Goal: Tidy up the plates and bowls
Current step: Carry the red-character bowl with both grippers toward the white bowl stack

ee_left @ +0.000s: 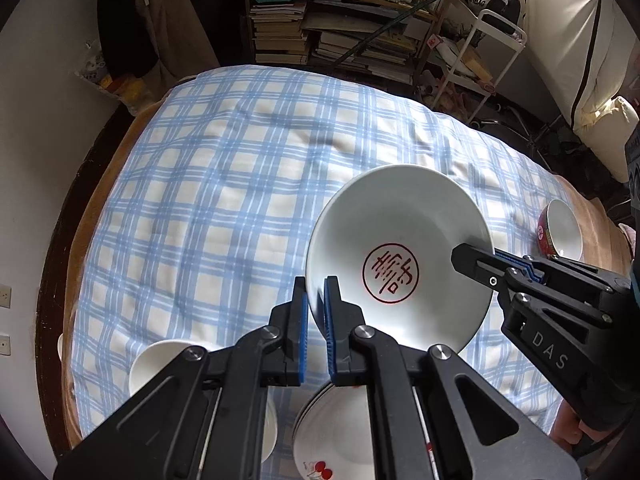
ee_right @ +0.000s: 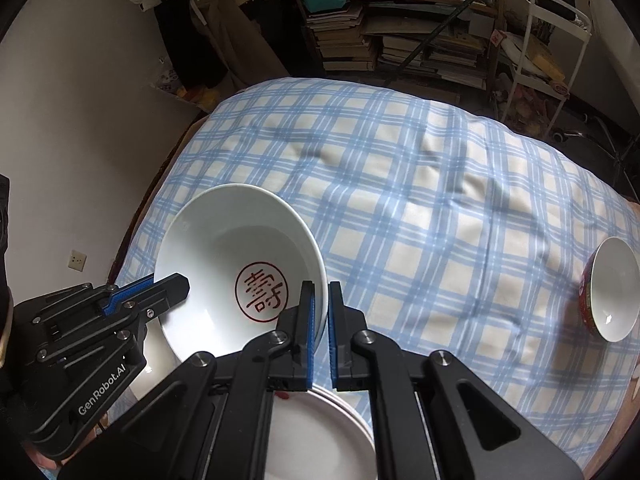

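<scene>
A white deep plate with a red round seal in its middle hangs tilted above the blue checked cloth. My left gripper is shut on its near left rim. My right gripper is shut on the opposite rim. In the right wrist view the same plate sits between the right gripper, clamped on its right rim, and the left gripper on its left rim. Below the fingers lies a stack of white plates with a cherry print.
A plain white bowl stands at the near left beside the stack. A red-sided bowl lies tipped near the cloth's right edge. Bookshelves and a white cart stand beyond the far edge.
</scene>
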{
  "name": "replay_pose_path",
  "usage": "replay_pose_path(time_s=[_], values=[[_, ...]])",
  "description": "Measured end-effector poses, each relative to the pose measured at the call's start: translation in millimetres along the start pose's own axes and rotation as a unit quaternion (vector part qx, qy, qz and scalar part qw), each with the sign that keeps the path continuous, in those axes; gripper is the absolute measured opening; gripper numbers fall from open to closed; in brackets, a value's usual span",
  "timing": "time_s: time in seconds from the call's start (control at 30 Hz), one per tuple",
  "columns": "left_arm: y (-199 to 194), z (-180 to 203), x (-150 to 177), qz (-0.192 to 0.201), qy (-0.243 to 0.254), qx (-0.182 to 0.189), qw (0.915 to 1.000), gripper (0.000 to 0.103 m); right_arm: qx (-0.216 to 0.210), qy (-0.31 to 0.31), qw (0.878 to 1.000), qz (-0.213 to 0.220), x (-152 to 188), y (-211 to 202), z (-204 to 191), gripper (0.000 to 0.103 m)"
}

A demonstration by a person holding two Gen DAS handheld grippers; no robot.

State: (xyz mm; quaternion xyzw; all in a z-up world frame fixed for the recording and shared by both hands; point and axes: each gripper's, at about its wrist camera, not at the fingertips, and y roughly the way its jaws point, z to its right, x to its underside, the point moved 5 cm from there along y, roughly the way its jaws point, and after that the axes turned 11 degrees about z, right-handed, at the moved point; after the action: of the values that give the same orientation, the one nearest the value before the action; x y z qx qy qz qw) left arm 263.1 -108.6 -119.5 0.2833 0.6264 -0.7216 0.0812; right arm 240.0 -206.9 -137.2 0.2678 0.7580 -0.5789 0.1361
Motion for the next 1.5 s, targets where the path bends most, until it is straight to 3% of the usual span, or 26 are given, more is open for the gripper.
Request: replay_pose_path(time_s=[0.27, 0.73, 1.5], values=[[-35.2, -27.9, 30.1, 0.011, -0.002, -0.004, 0.9999, 0.008, -0.012, -0.006, 1.000, 0.005, 23.9, -17.0, -37.6, 0.007], [-73.7, -96.4, 85.6, 0.021, -0.057, -0.018, 0.9980, 0.008, -0.042, -0.051, 0.998, -0.001, 66.9, -19.9, -113.8, 0.007], [-46.8, -147.9, 124.8, 0.004, -0.102, -0.021, 0.9946, 0.008, -0.035, -0.085, 0.995, -0.037, 92.9, 20.1, -154.5, 0.007]])
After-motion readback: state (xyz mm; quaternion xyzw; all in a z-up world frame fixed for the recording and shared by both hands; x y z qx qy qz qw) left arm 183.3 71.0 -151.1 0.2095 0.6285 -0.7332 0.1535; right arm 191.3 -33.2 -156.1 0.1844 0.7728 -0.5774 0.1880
